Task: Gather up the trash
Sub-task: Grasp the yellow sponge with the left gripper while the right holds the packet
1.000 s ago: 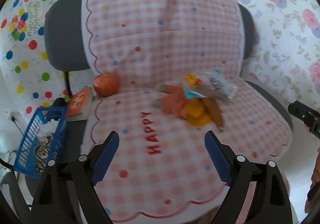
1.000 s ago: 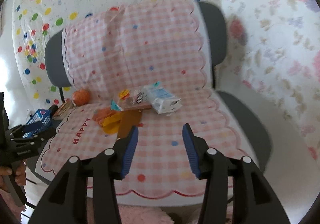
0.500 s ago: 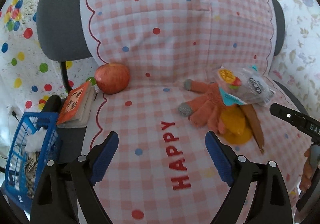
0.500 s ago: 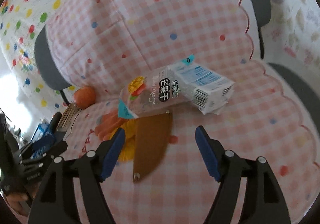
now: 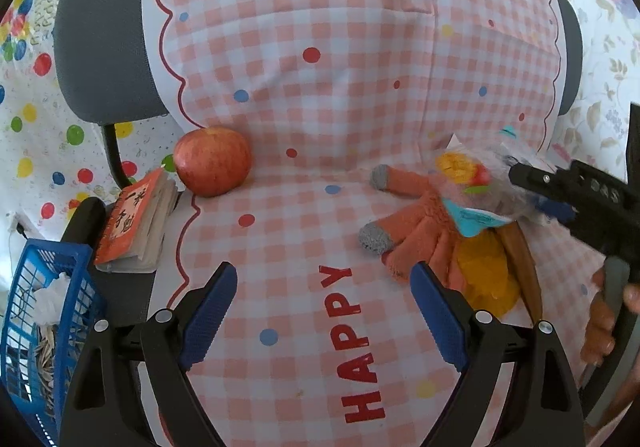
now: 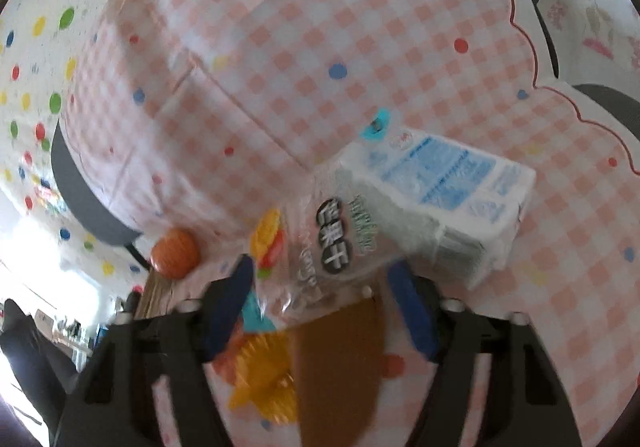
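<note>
A clear snack wrapper [image 6: 316,247] with black and fruit print lies on the pink checked chair seat [image 5: 304,279], over an orange glove [image 5: 416,227], a yellow piece [image 5: 484,279] and a brown strip [image 6: 340,359]. My right gripper [image 6: 320,283] is open, its blue pads on either side of the wrapper's near end. The wrapper shows at the right of the left wrist view [image 5: 472,183], with the right gripper's body reaching in over it. My left gripper [image 5: 320,311] is open and empty above the word HAPPY.
A white tissue pack [image 6: 448,203] lies beside the wrapper. A red apple [image 5: 212,161] sits at the seat's back left, an orange booklet [image 5: 132,223] on the armrest. A blue basket [image 5: 36,323] with scraps stands at the lower left.
Both grippers have moved closer to the seat. The right gripper has come forward so its open pads now flank the wrapper. The left gripper has edged in slightly.
</note>
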`<state>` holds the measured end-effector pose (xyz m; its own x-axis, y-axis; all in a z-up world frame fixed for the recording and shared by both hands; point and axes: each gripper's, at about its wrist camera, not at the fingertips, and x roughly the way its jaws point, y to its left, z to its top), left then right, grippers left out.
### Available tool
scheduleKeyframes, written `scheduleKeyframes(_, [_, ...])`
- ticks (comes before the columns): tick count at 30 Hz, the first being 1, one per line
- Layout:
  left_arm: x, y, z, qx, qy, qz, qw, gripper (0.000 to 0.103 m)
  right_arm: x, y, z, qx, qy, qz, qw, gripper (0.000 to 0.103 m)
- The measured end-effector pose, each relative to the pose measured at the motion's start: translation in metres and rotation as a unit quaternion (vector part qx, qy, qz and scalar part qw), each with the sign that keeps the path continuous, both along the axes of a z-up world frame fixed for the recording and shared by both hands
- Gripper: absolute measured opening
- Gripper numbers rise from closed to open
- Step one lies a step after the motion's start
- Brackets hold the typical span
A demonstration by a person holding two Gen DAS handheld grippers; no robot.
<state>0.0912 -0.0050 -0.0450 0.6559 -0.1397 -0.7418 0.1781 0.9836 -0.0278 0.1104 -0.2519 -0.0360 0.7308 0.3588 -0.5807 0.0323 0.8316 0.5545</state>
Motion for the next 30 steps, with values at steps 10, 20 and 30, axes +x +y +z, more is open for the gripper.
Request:
scheduleKeyframes(10, [-0.026,-0.004,0.021,0.003,-0.019,-0.01,0.9998,0.088,-0.059,0.01,0.088,-0.06,-0.149,0.035,0.986,0.002])
scheduleKeyframes(20, [-0.044,-0.054,0.011,-0.001,-0.006,-0.067,0.9978,0.088,-0.143,-0.012,0.113,-0.27,-0.171,-0.029,0.947,0.002])
scheduleKeyframes(30, [-0.034,-0.085,-0.016,0.02,0.007,-0.106,0.9942,0.061,-0.168,-0.058,0.066,-0.236,-0.115,-0.047,0.964,0.002])
